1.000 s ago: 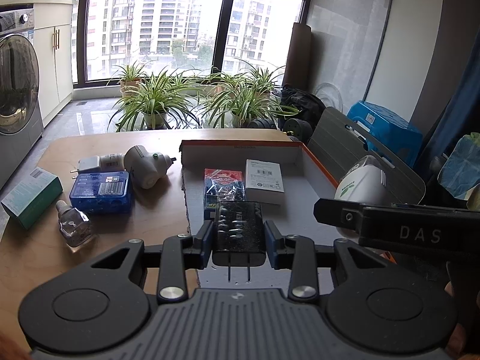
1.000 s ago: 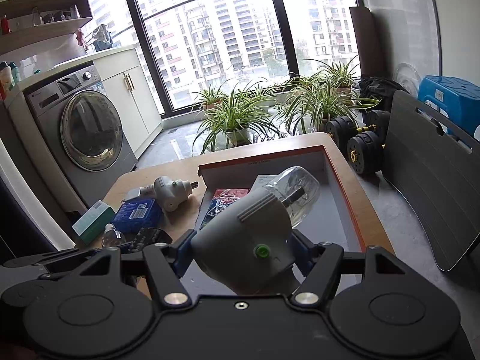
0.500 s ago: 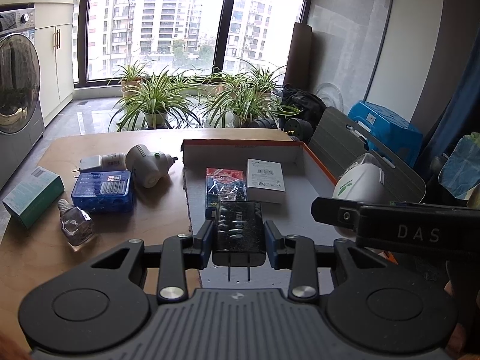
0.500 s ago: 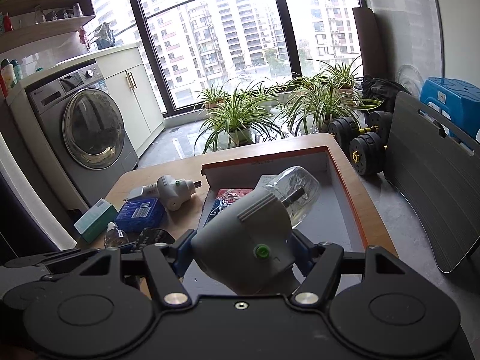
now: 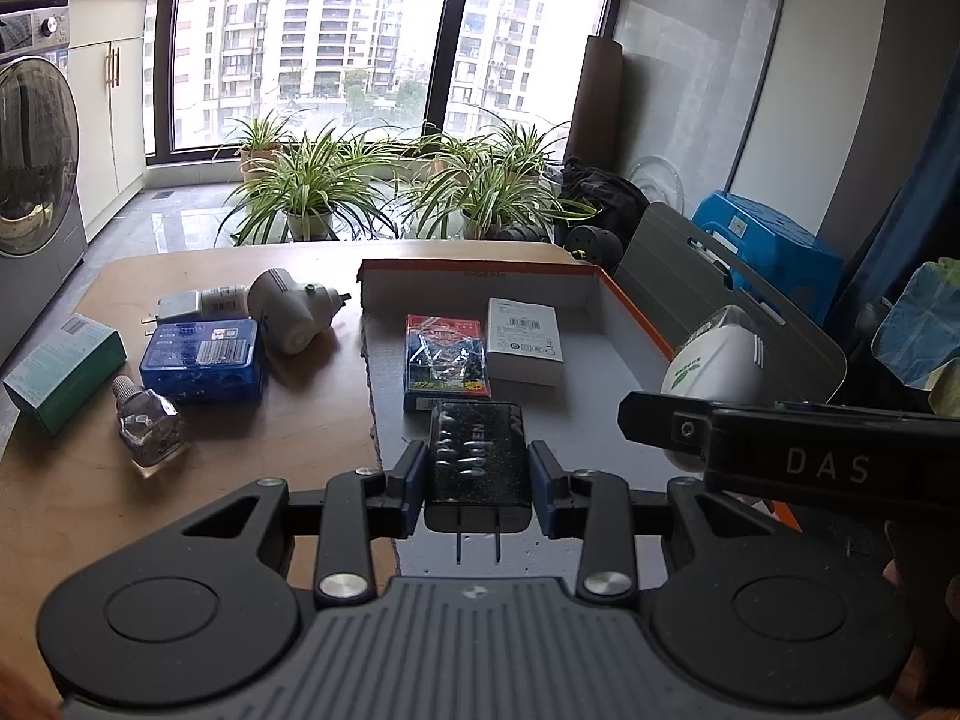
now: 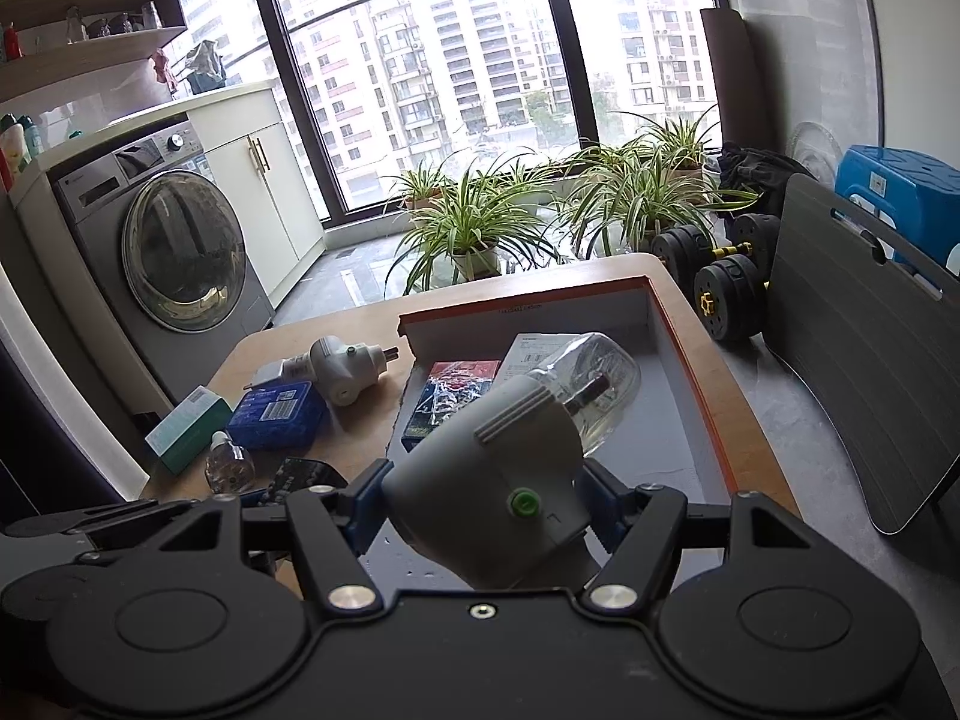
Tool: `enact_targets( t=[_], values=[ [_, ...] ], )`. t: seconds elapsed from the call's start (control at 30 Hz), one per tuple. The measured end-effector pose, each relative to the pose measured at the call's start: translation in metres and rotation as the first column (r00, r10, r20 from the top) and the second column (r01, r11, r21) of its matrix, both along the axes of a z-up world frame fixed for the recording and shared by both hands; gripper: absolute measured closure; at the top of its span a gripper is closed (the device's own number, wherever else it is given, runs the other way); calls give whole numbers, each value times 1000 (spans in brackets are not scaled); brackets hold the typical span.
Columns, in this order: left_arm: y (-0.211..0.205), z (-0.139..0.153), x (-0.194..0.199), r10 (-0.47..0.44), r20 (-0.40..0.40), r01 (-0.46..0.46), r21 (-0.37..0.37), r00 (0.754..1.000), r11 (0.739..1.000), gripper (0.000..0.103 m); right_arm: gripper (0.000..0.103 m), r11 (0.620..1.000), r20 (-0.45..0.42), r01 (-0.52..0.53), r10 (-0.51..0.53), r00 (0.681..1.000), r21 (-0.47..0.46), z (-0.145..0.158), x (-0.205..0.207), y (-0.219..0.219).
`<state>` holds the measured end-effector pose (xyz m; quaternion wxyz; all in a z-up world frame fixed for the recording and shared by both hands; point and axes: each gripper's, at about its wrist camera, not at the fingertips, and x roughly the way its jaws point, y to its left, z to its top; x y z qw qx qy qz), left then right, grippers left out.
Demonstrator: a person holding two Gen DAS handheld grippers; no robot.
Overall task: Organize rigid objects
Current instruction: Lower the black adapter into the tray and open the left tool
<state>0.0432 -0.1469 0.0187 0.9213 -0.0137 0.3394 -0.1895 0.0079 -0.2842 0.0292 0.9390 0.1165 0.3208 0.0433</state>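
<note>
Two boxes (image 5: pixel 444 360) lie in the tray (image 5: pixel 630 312), four things outside.

On the table (image 5: pixel 288 420), the open box (image 5: pixel 600 414) sits right; inside, a card pack (image 5: pixel 444 354) lies left of a small carton (image 5: pixel 522 339). Left: a plastic case (image 5: pixel 204 360), a bottle (image 5: pixel 147 426) nearer.

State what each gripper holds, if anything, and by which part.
The left gripper grips a black charger by its two long sides. The right gripper grips a grey plug-in device by the sides of its body.
</note>
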Motion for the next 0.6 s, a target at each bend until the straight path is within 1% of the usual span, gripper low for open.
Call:
enact_targets(
  t=[0.4, 0.43, 0.6],
  values=[
    [-2, -4, -6, 1, -11, -1, 4, 1000, 1000, 67, 23, 1000, -4, 3, -3, 1000, 2, -3, -8, -2],
    [-2, -4, -6, 0, -10, 1, 2, 1000, 1000, 69, 23, 1000, -4, 3, -3, 1000, 3, -3, -8, -2],
    [-5, -4, -6, -12, -2, 12, 5, 1000, 1000, 70, 23, 1000, -9, 0, 0, 1000, 2, -3, -8, -1]
  ],
)
